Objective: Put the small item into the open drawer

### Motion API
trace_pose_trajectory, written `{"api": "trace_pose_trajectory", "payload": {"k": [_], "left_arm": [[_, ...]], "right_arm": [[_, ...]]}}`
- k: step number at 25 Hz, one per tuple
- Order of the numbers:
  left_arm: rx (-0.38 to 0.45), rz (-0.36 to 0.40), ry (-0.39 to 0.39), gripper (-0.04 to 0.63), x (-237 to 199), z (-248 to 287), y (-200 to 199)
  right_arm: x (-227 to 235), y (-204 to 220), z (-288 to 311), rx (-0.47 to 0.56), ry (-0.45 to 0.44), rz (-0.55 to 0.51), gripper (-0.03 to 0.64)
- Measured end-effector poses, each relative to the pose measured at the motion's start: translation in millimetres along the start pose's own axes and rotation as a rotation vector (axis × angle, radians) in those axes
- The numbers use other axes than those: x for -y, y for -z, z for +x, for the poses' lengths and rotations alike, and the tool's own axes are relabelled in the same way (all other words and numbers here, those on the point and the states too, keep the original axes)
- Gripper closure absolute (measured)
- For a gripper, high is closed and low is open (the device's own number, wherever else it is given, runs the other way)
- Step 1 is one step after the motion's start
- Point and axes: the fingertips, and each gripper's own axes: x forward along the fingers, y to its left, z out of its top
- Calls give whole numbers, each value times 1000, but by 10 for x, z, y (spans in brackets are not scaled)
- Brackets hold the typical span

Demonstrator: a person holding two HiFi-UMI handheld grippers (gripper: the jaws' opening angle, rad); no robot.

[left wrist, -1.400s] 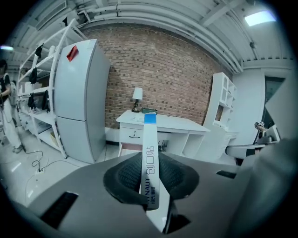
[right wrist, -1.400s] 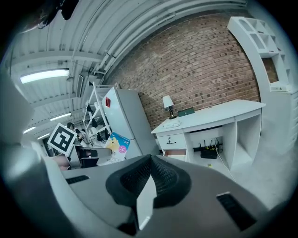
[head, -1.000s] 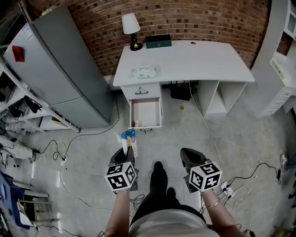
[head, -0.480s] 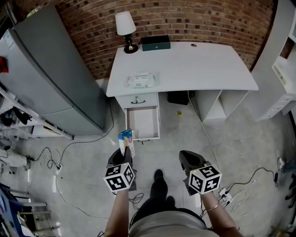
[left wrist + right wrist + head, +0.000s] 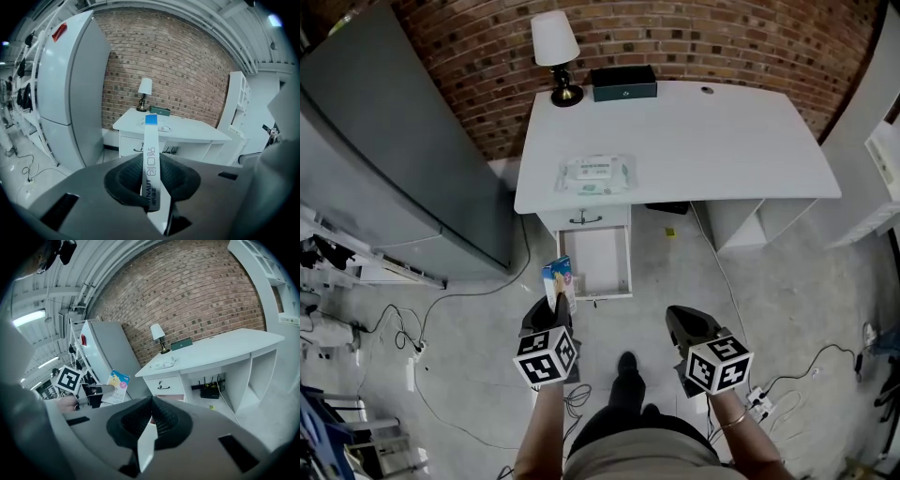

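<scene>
My left gripper [image 5: 556, 311] is shut on a small flat box [image 5: 558, 280], white and blue with a yellow figure; in the left gripper view the small flat box [image 5: 151, 159] stands edge-on between the pads. It hangs over the floor just left of the open drawer [image 5: 595, 262], which juts from the white desk [image 5: 694, 141] and looks empty. From the right gripper view the small flat box [image 5: 118, 383] and the left gripper [image 5: 93, 393] show at left, the drawer [image 5: 164, 386] ahead. My right gripper [image 5: 686, 325] is shut with nothing in it, right of my shoe.
On the desk lie a wipes pack [image 5: 595, 173], a lamp [image 5: 555, 47] and a dark green box [image 5: 623, 82]. A grey refrigerator [image 5: 384, 159] stands left of the desk. Cables [image 5: 441, 309] trail over the floor at left and right. A white shelf unit [image 5: 886, 141] stands at right.
I have stepped closer to the desk: the drawer and desk sit lower and nearer in the head view. The box in my left gripper now hangs beside the drawer's front left corner.
</scene>
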Motion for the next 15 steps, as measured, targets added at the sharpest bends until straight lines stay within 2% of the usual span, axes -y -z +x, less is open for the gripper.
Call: {"api": "trace_pose_trajectory", "payload": {"k": [6,15], "left_arm": [[-28,-10,11,502,-162,357,-56],[-68,-25,12,502,-201,813,88]], "right_arm": [[72,-132,365,-14,17,8,611],[276,-56,730,-62,21,27,611]]}}
